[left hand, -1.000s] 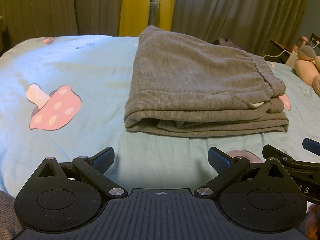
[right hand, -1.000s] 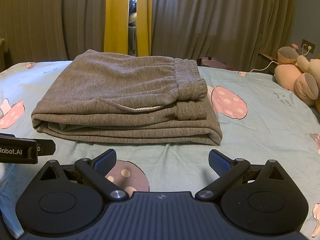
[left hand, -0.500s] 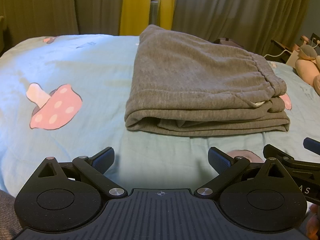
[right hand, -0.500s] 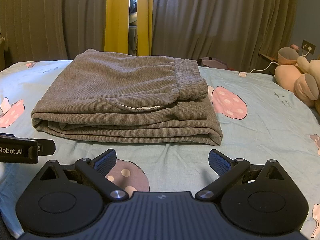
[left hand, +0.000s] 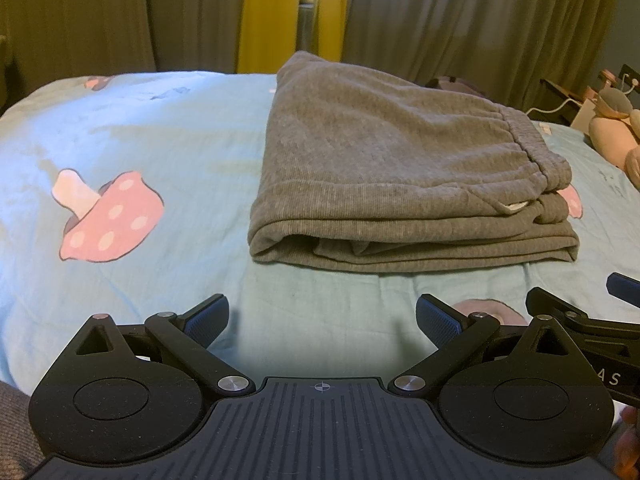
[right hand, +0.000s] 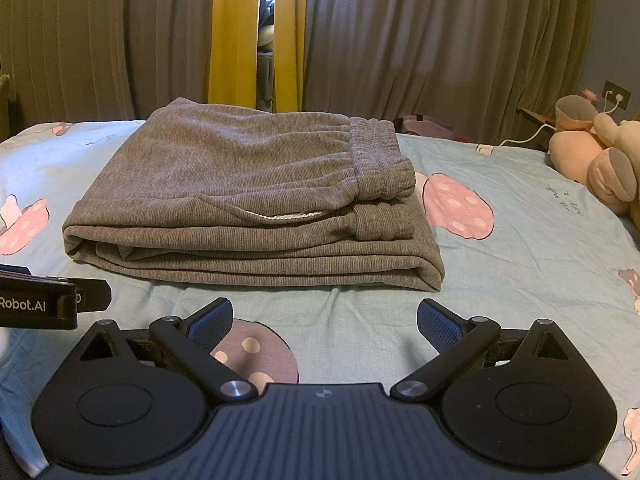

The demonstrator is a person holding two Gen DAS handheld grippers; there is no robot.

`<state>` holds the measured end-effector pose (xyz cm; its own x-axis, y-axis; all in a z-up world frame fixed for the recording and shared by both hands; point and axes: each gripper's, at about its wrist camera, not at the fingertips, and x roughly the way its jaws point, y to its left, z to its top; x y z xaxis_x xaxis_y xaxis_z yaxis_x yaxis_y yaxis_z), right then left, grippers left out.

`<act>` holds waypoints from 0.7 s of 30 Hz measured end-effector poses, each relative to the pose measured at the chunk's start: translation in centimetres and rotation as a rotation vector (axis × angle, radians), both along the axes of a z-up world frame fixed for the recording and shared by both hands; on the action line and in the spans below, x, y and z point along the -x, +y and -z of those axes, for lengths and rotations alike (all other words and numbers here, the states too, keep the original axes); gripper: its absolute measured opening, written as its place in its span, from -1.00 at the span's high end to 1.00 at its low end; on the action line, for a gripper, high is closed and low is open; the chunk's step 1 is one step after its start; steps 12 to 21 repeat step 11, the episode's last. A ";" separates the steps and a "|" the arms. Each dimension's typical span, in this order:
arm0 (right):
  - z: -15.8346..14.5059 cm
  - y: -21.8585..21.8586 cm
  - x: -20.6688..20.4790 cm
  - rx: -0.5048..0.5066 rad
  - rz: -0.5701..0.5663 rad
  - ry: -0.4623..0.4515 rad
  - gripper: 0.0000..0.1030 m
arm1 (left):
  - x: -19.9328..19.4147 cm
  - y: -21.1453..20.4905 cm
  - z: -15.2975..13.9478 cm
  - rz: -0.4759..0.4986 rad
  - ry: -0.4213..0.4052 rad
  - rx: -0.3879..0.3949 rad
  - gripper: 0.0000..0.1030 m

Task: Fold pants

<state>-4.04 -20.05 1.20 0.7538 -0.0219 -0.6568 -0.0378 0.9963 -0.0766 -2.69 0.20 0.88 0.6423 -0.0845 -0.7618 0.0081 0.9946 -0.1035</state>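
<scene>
The grey pants [left hand: 392, 168] lie folded into a thick rectangle on the light blue mushroom-print bedsheet [left hand: 132, 128], waistband at the right on top. They also show in the right wrist view [right hand: 248, 200]. My left gripper [left hand: 322, 318] is open and empty, low over the sheet in front of the pants' near left part. My right gripper [right hand: 324, 320] is open and empty, in front of the pants' near edge. Neither touches the pants. The right gripper's body [left hand: 592, 328] shows at the left view's right edge, and the left gripper's body [right hand: 44, 300] at the right view's left edge.
Grey and yellow curtains [right hand: 248, 40] hang behind the bed. Plush toys [right hand: 592, 156] lie at the far right by a wall socket with a white cable [right hand: 528, 136]. Bare bedsheet [right hand: 540, 248] lies around the pants.
Almost nothing has changed. Both grippers stay open and empty in front of the folded pants, and the pants have not moved.
</scene>
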 end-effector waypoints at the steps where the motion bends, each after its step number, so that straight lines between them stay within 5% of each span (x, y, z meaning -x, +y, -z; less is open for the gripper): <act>1: 0.0 0.0 0.0 0.000 -0.001 0.000 -0.92 | 0.0 0.0 0.0 0.001 -0.002 0.000 -0.99; 21: 0.0 0.0 0.0 0.005 -0.004 -0.001 -0.92 | 0.1 0.0 -0.1 0.007 -0.013 0.009 -0.99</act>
